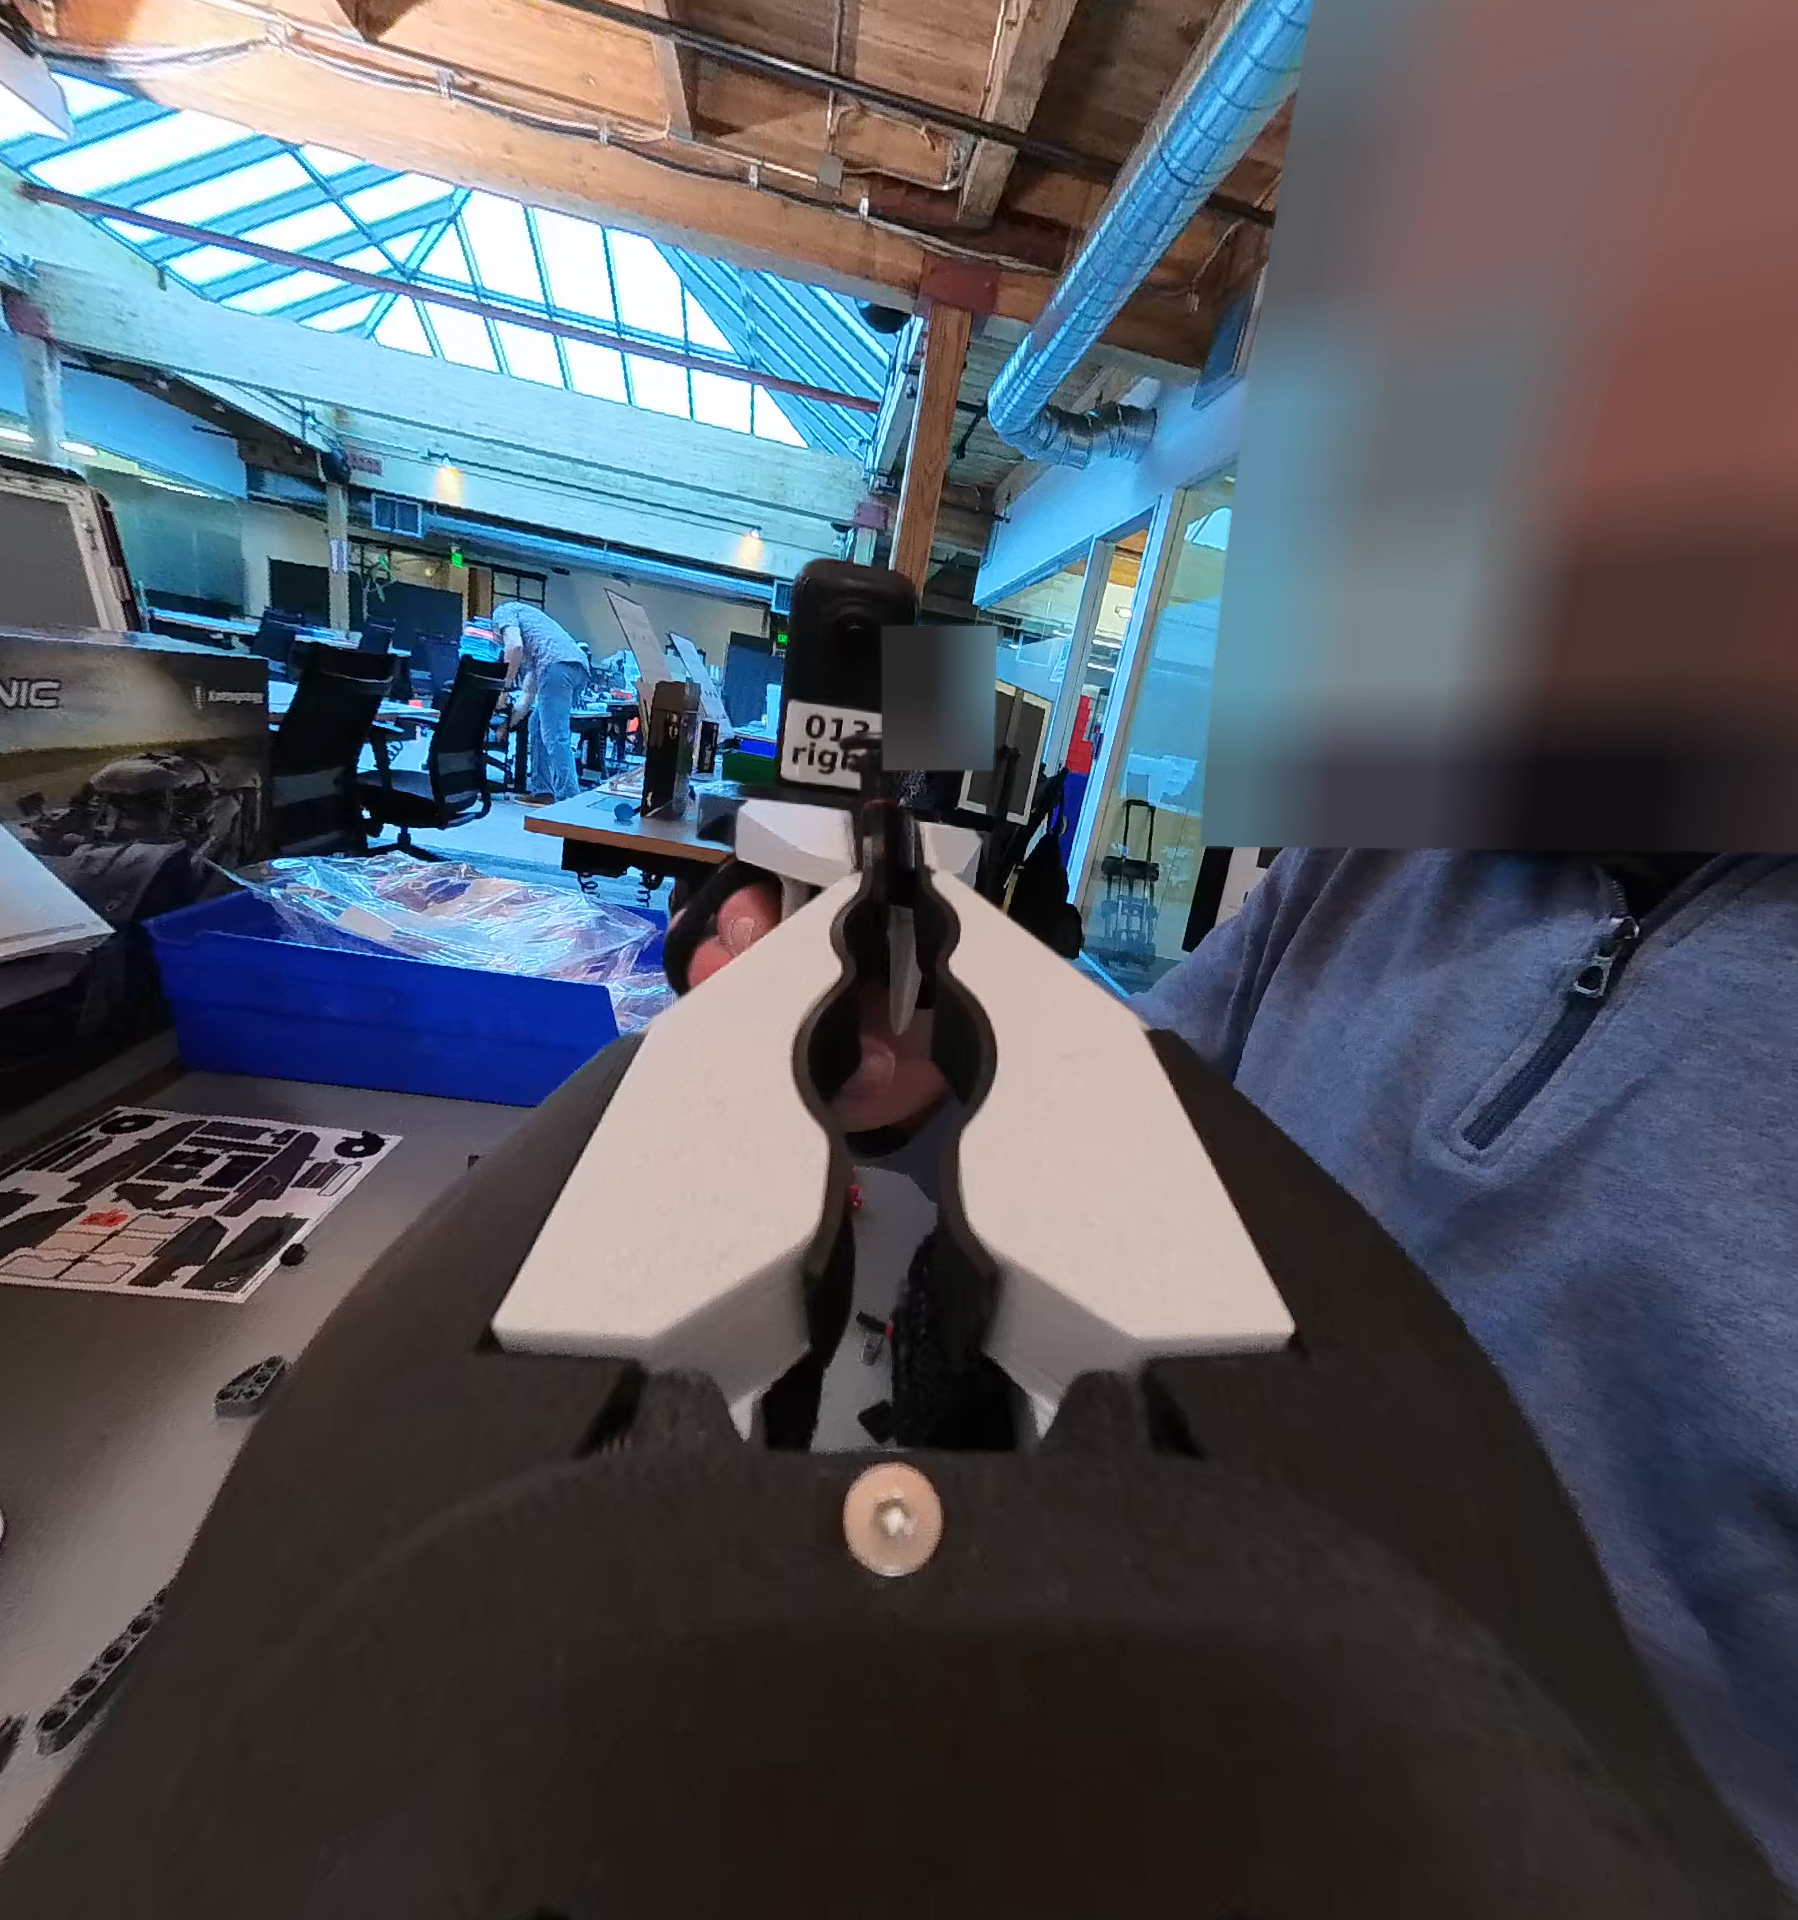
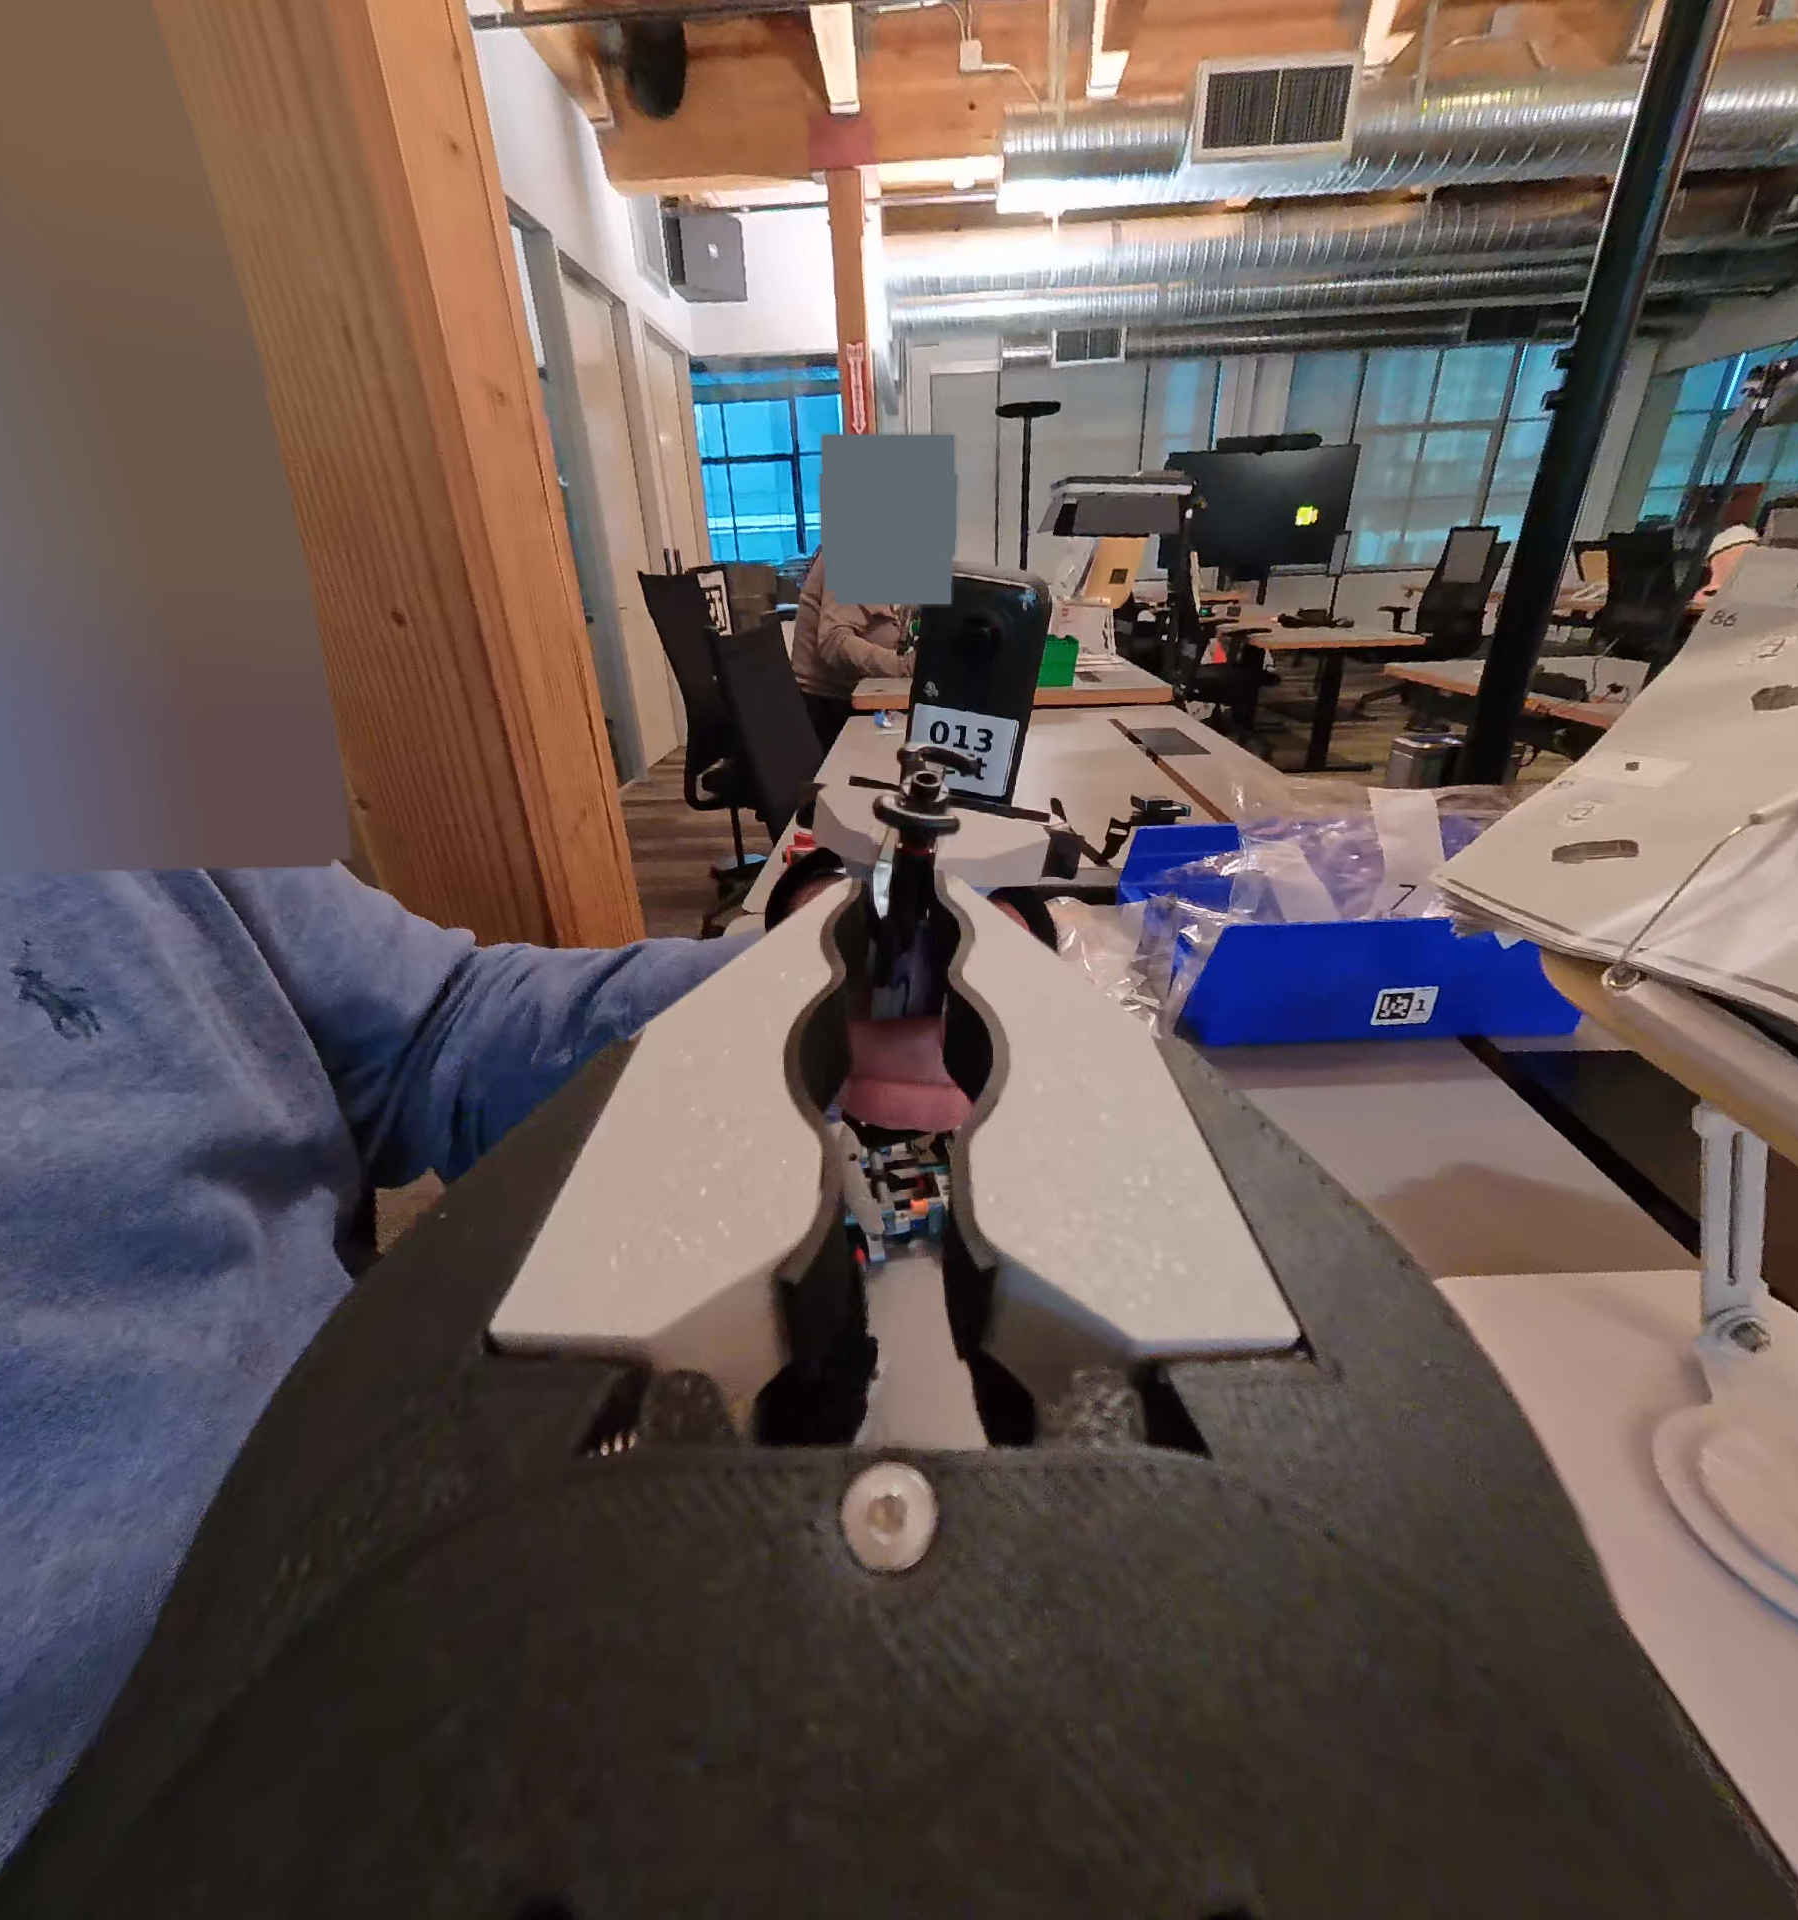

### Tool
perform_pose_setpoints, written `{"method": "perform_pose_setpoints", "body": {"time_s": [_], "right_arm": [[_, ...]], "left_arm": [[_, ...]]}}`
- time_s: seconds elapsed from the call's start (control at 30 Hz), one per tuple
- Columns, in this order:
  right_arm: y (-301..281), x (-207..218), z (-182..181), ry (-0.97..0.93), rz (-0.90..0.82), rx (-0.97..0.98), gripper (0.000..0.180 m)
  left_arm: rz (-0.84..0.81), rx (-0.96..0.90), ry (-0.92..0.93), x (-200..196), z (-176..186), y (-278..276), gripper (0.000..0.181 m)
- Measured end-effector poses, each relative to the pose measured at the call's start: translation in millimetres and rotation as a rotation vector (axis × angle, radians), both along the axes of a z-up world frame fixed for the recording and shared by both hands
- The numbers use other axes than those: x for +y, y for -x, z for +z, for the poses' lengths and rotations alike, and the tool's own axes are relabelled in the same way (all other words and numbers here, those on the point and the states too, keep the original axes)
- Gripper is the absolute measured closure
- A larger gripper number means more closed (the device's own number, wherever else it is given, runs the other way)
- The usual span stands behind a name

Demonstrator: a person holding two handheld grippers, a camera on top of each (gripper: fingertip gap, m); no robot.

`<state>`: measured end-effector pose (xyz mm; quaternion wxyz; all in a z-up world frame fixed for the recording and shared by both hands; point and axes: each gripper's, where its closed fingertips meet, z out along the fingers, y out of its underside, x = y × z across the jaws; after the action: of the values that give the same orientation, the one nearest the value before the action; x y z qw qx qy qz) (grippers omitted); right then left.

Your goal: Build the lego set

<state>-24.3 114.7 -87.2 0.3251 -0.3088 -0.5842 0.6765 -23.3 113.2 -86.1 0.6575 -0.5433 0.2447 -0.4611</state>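
Observation:
Both grippers are held up above the table and face each other, tip to tip. In the left wrist view, my left gripper (image 1: 900,883) has its white fingers (image 1: 708,1143) nearly together on a small black lego piece (image 1: 887,868); a pale pointed part (image 1: 905,977) shows behind it. The right gripper's camera (image 1: 838,675) stands just beyond. In the right wrist view, my right gripper (image 2: 905,904) is shut on a black lego assembly (image 2: 900,945) with an axle and bush (image 2: 916,805) sticking up. A partly built colourful model (image 2: 900,1195) shows below, through the finger gap.
A blue bin (image 1: 386,1008) with plastic bags, also in the right wrist view (image 2: 1373,982). A sticker sheet (image 1: 147,1205), the set's box (image 1: 105,748) and loose black beams (image 1: 95,1683) lie left. An instruction booklet (image 2: 1705,810) rests on a white stand (image 2: 1757,1507). A person's blue sweater (image 1: 1497,1247) is close. Left and right tips are no more than a few centimetres apart.

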Motion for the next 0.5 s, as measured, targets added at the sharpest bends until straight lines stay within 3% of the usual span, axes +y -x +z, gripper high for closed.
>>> {"method": "perform_pose_setpoints", "body": {"time_s": [0.3, 0.5], "right_arm": [[7.0, 10.3, 11.5, 0.132, -0.101, 0.073, 0.173], [11.7, 9.6, 9.1, 0.17, -0.142, 0.098, 0.173]], "left_arm": [[0.115, -0.095, -0.011, 13.6, 6.0, 11.7, 0.166], [0.089, -0.155, -0.01, 14.3, 7.9, 5.1, 0.162]]}}
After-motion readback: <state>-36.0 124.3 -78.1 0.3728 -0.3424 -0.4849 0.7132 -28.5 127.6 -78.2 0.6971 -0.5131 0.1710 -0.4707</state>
